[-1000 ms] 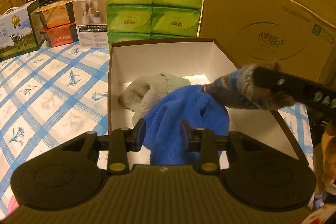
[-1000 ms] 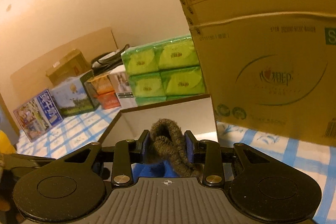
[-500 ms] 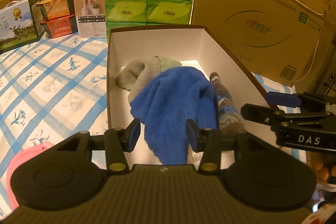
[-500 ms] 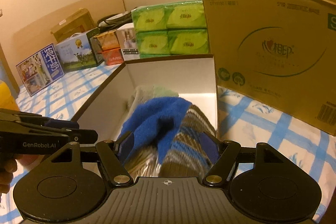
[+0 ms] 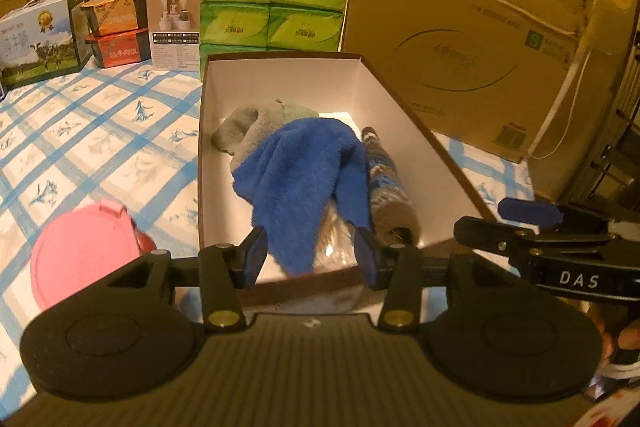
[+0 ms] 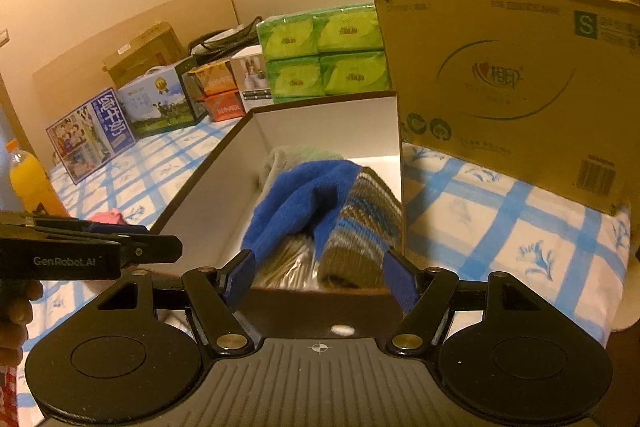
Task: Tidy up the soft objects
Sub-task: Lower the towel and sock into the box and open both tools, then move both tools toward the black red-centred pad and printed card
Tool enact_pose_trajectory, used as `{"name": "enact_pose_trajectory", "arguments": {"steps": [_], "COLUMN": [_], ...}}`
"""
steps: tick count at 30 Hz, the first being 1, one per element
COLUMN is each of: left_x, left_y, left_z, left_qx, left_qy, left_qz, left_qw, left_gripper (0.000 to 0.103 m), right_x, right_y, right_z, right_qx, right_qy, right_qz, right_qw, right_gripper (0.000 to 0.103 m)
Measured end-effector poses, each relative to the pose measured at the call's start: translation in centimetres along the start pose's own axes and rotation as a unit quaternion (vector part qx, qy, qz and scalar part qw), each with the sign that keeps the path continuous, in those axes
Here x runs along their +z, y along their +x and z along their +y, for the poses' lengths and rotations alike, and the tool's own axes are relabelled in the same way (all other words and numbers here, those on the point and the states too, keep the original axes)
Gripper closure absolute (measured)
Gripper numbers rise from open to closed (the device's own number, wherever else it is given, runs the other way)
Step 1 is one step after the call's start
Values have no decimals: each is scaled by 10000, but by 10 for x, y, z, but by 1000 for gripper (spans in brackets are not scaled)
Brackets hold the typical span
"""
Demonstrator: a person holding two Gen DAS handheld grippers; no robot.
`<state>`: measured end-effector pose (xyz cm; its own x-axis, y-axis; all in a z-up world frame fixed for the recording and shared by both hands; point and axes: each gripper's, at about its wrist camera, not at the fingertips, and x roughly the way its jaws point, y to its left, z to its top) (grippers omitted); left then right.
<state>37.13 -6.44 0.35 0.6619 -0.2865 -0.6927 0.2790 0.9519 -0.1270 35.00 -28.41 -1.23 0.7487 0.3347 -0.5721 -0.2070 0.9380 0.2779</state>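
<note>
A brown-edged white box (image 5: 280, 83) (image 6: 224, 183) holds a blue towel (image 5: 304, 171) (image 6: 308, 195), a grey cloth (image 5: 244, 127) behind it, and a striped knit sock (image 5: 388, 187) (image 6: 360, 227) along the right wall. My left gripper (image 5: 310, 257) is open and empty at the box's near edge. My right gripper (image 6: 320, 277) is open and empty, also at the near edge; it shows from the side in the left wrist view (image 5: 532, 223).
A pink round item (image 5: 80, 259) lies left of the box on the blue checked cloth (image 5: 100, 131). Green tissue packs (image 5: 272, 11), small cartons (image 5: 116, 31) and a large cardboard box (image 5: 472, 39) stand behind. An orange drink bottle (image 6: 28, 179) is far left.
My right gripper opened and let the striped sock drop into the box beside the towel. Both grippers pulled back toward the box's near edge.
</note>
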Motion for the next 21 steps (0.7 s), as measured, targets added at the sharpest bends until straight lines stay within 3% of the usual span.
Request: {"name": "enact_pose_trajectory", "arguments": {"steps": [13,21], "left_x": [-59,-98], "left_y": [-51,-65], "left_z": [-6,-12], "left_qx": [289,305], "left_qy": [-312,-379], "left_qz": [-229,-145], "left_qw": [9988,9987], "left_gripper": [59,59], "right_x": [-44,-71], "right_y": [-59,-78], "right_z": [14,22], "right_qx": [67,40], "right_qy": [335,492], "right_qz": [-153,-133], "right_qw": [9993,9987], "right_gripper": [33,33]}}
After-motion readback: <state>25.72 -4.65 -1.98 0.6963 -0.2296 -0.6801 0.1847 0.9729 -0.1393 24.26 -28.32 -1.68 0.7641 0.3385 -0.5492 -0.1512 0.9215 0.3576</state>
